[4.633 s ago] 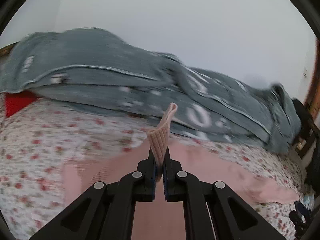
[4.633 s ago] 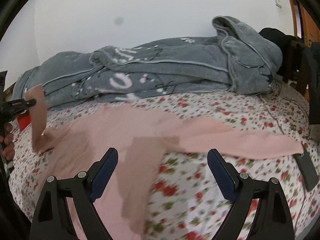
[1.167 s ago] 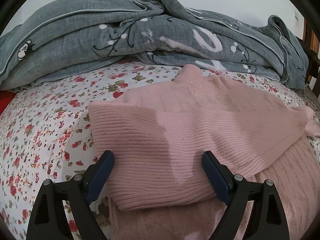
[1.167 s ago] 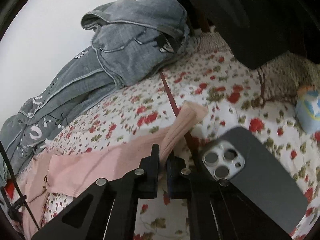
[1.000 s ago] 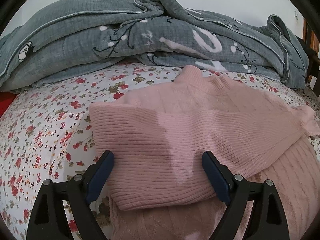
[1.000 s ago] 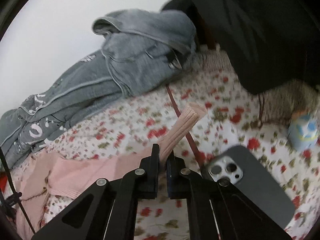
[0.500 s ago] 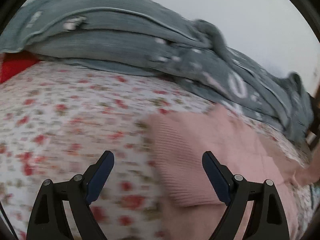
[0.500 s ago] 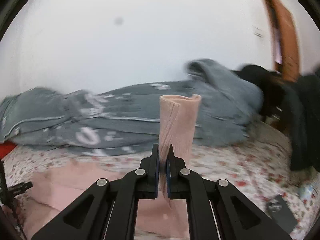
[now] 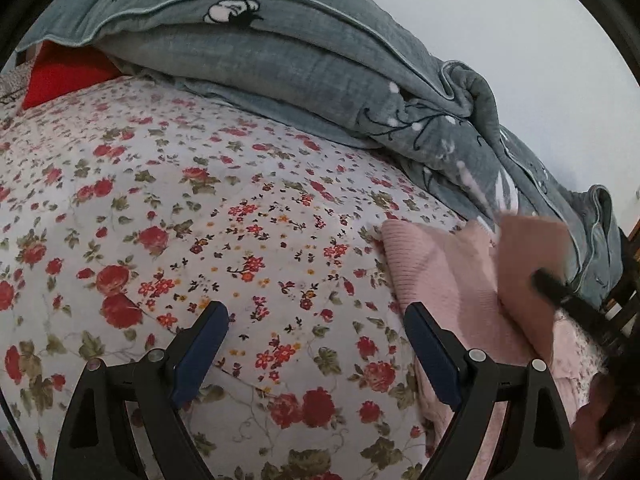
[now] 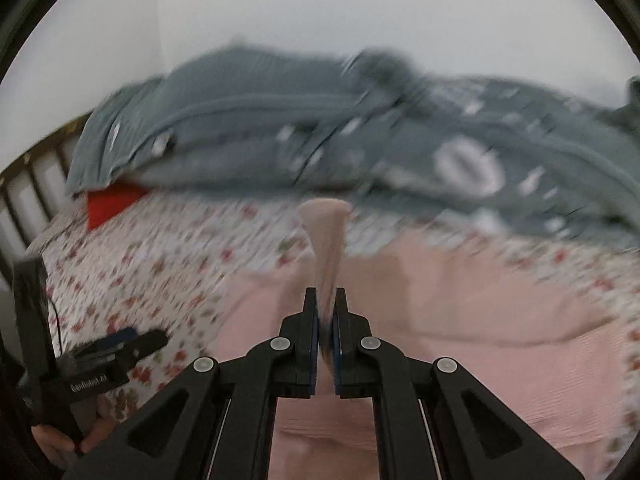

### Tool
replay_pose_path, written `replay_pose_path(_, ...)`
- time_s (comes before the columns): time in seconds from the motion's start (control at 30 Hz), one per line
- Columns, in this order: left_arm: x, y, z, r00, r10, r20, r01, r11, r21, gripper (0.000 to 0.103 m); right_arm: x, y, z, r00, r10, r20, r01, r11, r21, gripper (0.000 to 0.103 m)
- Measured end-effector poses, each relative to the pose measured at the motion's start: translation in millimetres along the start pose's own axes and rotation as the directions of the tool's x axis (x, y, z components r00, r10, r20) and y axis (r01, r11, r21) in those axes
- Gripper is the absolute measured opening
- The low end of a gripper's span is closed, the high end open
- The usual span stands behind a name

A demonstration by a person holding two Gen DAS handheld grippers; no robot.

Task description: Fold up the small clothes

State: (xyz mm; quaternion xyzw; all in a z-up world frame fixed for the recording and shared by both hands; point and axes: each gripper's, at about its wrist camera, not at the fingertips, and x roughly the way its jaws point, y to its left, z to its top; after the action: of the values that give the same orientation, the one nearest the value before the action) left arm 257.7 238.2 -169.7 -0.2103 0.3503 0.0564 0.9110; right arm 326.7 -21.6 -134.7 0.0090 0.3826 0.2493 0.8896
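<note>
A pink knit sweater (image 9: 440,276) lies on the floral bedsheet (image 9: 200,220), at the right of the left wrist view. My left gripper (image 9: 316,340) is open and empty over bare sheet, left of the sweater. My right gripper (image 10: 326,308) is shut on the sweater's sleeve cuff (image 10: 326,232) and holds it up over the sweater body (image 10: 460,320). The raised sleeve (image 9: 528,264) and the right gripper's dark tip show blurred at the right of the left wrist view. The left gripper (image 10: 120,344) shows at lower left in the right wrist view.
A bunched grey quilt (image 9: 300,60) runs along the far side of the bed against a white wall. A red cushion (image 9: 60,76) sits under its left end. A slatted headboard (image 10: 32,184) bounds the left.
My right gripper has carried the sleeve cuff leftward across the sweater. My left gripper has swung left, off the sweater and over bare sheet, still open.
</note>
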Motion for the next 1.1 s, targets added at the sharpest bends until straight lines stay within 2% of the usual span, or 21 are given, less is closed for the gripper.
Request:
replay_pose_path(0.03, -1, -1, -1, 1.000, 0.011, 0.005, -0.011, 1.000, 0.006, 0.090, 7, 5, -3, 1.000, 0.010, -0.019, -0.010, 1.000, -0.002, 0.006)
replay_pose_path(0.13, -4, -6, -3, 1.000, 0.014, 0.023, -0.015, 0.999, 0.041, 0.090, 14, 6, -9, 0.988, 0.121, -0.094, -0.122, 0.992, -0.006, 0.015)
replay_pose_path(0.17, -4, -6, -3, 1.000, 0.011, 0.025, -0.012, 0.999, 0.048, 0.090, 12, 5, -11, 0.980, 0.165, -0.113, -0.167, 0.986, -0.002, 0.020)
replay_pose_path(0.23, -6, -8, -5, 1.000, -0.022, 0.021, 0.021, 0.998, 0.059, 0.090, -3, -1, -10, 0.977, 0.186, -0.101, -0.187, 0.982, 0.008, 0.034)
replay_pose_path(0.27, -7, -9, -5, 0.999, -0.048, 0.022, 0.046, 0.997, 0.065, 0.088, -18, -9, -11, 0.982, 0.177, -0.072, -0.177, 0.984, 0.007, 0.043)
replay_pose_path(0.3, -10, -13, -6, 0.997, -0.078, 0.025, 0.076, 0.994, 0.076, 0.088, -32, -15, -12, 0.985, 0.168, -0.045, -0.168, 0.986, 0.002, 0.046)
replay_pose_path(0.4, -20, -33, -6, 0.989, -0.144, 0.023, 0.139, 0.979, 0.146, 0.088, -81, -51, -24, 0.993, 0.118, 0.020, -0.117, 0.993, -0.017, 0.046)
replay_pose_path(0.53, -15, -79, -6, 0.979, -0.202, -0.041, 0.206, 0.948, 0.243, 0.088, -121, -109, -49, 0.999, -0.030, 0.042, 0.030, 0.999, -0.012, 0.046)
replay_pose_path(0.63, 1, -104, -9, 0.984, -0.164, -0.075, 0.180, 0.934, 0.310, 0.072, -139, -145, -71, 0.992, -0.125, 0.036, 0.125, 0.992, -0.006, 0.046)
replay_pose_path(0.67, 6, -109, -9, 0.989, -0.128, -0.073, 0.145, 0.934, 0.327, 0.058, -144, -158, -81, 0.989, -0.145, 0.029, 0.145, 0.989, 0.004, 0.046)
replay_pose_path(0.7, 11, -111, -8, 0.991, -0.108, -0.077, 0.127, 0.939, 0.319, 0.054, -148, -171, -91, 0.988, -0.154, 0.022, 0.153, 0.988, 0.024, 0.046)
replay_pose_path(0.8, 31, -108, -9, 0.979, -0.132, -0.154, 0.170, 0.948, 0.269, 0.054, -159, -200, -113, 0.990, -0.138, 0.022, 0.136, 0.988, 0.070, 0.046)
replay_pose_path(0.87, 37, -108, -11, 0.982, -0.103, -0.158, 0.144, 0.951, 0.273, 0.054, -163, -214, -124, 0.990, -0.131, 0.042, 0.127, 0.988, 0.089, 0.046)
replay_pose_path(0.97, 38, -113, -12, 0.986, -0.072, -0.152, 0.114, 0.951, 0.287, 0.056, -169, -232, -132, 0.994, -0.070, 0.081, 0.057, 0.987, 0.148, 0.046)
replay_pose_path(1.0, 38, -116, -13, 0.987, -0.056, -0.149, 0.098, 0.949, 0.299, 0.053, -170, -235, -133, 0.994, -0.054, 0.094, 0.038, 0.986, 0.164, 0.046)
replay_pose_path(1.03, 38, -118, -15, 0.988, -0.047, -0.144, 0.090, 0.946, 0.311, 0.046, -170, -239, -134, 0.994, -0.042, 0.101, 0.024, 0.983, 0.180, 0.046)
replay_pose_path(1.1, 36, -123, -18, 0.991, -0.038, -0.130, 0.081, 0.936, 0.344, 0.013, -167, -243, -133, 0.995, -0.022, 0.099, 0.001, 0.978, 0.207, 0.046)
